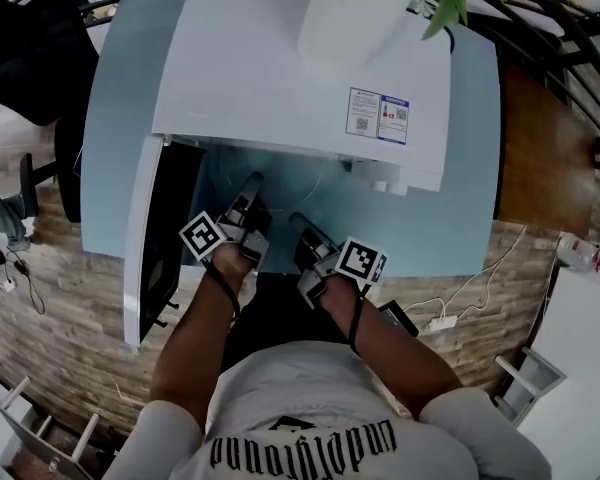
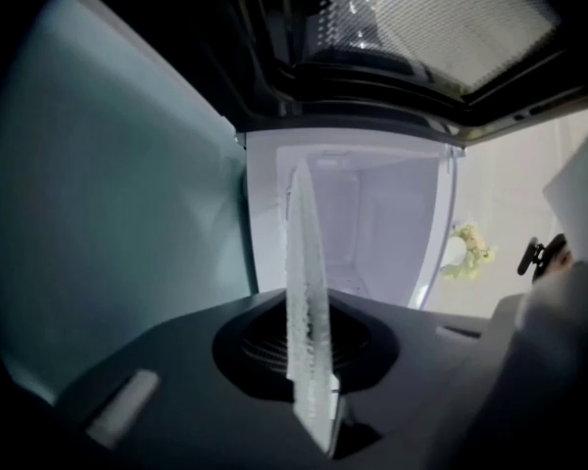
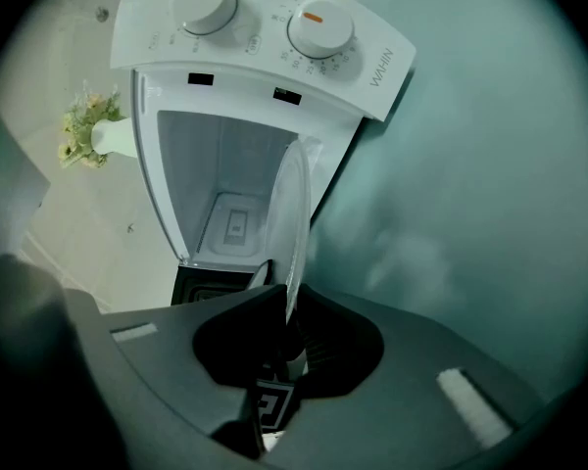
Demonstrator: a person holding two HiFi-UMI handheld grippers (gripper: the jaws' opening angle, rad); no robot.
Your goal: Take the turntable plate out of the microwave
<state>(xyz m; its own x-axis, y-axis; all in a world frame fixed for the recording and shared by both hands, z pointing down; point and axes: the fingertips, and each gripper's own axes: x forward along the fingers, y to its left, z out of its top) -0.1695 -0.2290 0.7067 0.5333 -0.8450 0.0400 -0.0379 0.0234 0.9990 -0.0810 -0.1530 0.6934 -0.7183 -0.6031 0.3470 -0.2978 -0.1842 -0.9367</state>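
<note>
A white microwave [image 1: 280,68] stands on a light blue table [image 1: 470,168] with its door [image 1: 145,238] swung open to the left. The clear glass turntable plate [image 1: 290,183] hangs just in front of the opening, held on its near rim by both grippers. My left gripper [image 1: 252,193] is shut on the plate, which shows edge-on [image 2: 307,292] between its jaws [image 2: 312,370], with the empty cavity [image 2: 372,223] behind. My right gripper [image 1: 302,226] is shut on the plate [image 3: 289,223] too, its jaws [image 3: 289,341] pinching the rim below the microwave's two knobs [image 3: 318,27].
A white vase [image 1: 360,18] with greenery stands on the microwave's top. The open door sticks out past the table's front edge on the left. A cable and power strip [image 1: 442,322] lie on the wooden floor at right, beside white shelving [image 1: 580,348].
</note>
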